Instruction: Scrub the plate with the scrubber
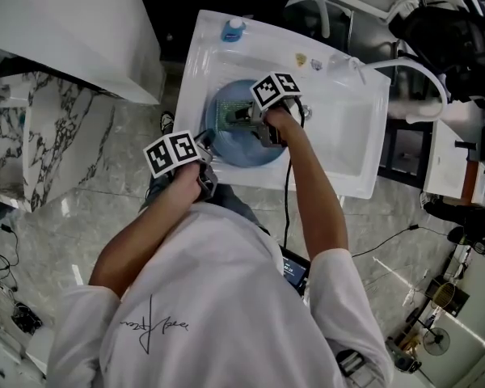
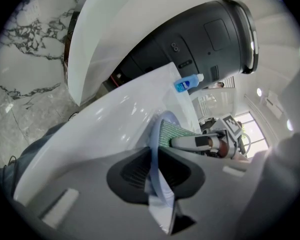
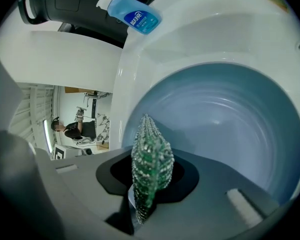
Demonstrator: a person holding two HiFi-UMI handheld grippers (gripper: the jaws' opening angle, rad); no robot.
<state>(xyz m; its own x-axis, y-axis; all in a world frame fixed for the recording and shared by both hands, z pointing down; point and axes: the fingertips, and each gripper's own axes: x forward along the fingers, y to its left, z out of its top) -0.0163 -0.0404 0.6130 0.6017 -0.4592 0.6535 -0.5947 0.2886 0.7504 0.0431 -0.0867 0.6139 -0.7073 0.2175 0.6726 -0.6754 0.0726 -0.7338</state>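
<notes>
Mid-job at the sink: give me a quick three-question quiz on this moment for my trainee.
1. Multiple choice: what is the left hand-held gripper shut on?
A) the rim of the round pale blue plate
B) a tap handle
C) nothing
2. True or false: the right hand-held gripper is shut on the green mesh scrubber.
3. Fill in: on the white sink's far ledge sits a small blue ______.

Key: 1 A; 2 true; 3 bottle.
</notes>
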